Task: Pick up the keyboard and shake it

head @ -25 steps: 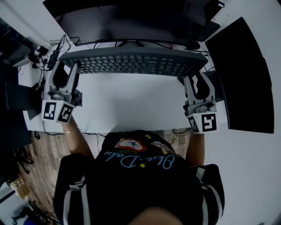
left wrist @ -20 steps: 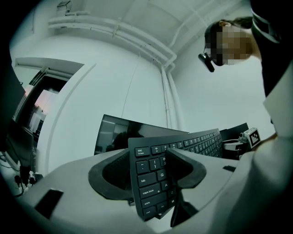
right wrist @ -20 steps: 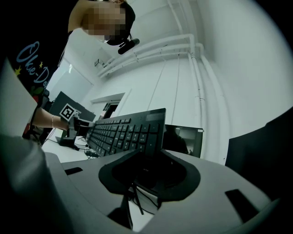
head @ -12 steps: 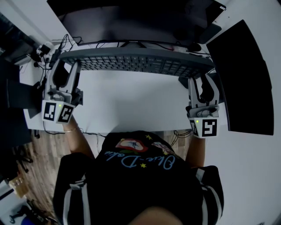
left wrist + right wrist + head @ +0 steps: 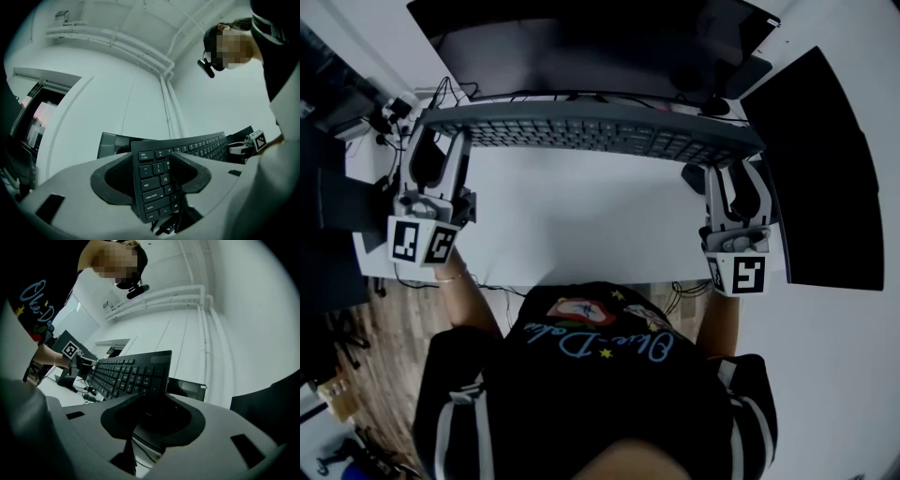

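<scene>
One keyboard (image 5: 591, 131), two tongs (image 5: 439, 142) (image 5: 736, 172), one person (image 5: 600, 375).

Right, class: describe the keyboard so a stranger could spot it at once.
Over the white desk, before the big dark monitor, is the long dark-grey keyboard. Unlike the plain black pad alongside, it has rows of keys, and the left hand-held gripper and right hand-held gripper clamp its ends.
</scene>
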Demonstrator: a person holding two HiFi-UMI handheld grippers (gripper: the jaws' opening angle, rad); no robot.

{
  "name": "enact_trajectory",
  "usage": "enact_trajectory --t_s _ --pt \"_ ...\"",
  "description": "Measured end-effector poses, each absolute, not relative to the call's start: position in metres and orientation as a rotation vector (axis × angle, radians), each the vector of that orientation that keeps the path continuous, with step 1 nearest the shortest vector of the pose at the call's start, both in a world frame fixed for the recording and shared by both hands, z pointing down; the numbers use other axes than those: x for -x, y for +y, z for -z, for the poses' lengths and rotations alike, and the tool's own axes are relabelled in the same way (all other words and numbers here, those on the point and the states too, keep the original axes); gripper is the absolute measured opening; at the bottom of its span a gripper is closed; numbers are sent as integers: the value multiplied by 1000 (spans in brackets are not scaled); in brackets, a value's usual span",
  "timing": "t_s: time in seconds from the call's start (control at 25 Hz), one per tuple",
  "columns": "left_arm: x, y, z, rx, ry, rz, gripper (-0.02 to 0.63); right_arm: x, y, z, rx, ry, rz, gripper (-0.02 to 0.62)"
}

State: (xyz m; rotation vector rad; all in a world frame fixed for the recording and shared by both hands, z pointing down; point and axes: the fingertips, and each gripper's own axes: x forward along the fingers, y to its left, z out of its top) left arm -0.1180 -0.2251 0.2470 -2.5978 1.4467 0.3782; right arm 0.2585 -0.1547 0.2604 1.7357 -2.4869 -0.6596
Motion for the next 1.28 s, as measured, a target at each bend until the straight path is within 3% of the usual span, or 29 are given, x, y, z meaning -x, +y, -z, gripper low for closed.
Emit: enact_trajectory --t_s 0.76,1.28 --pt "118 -222 -254 2599 1474 -340 230 -256 -157 -266 -1702 -2480 663 124" --pt "119 -227 -280 2668 1530 -296 230 -257 -161 -285 -1723 -2528 487 123"
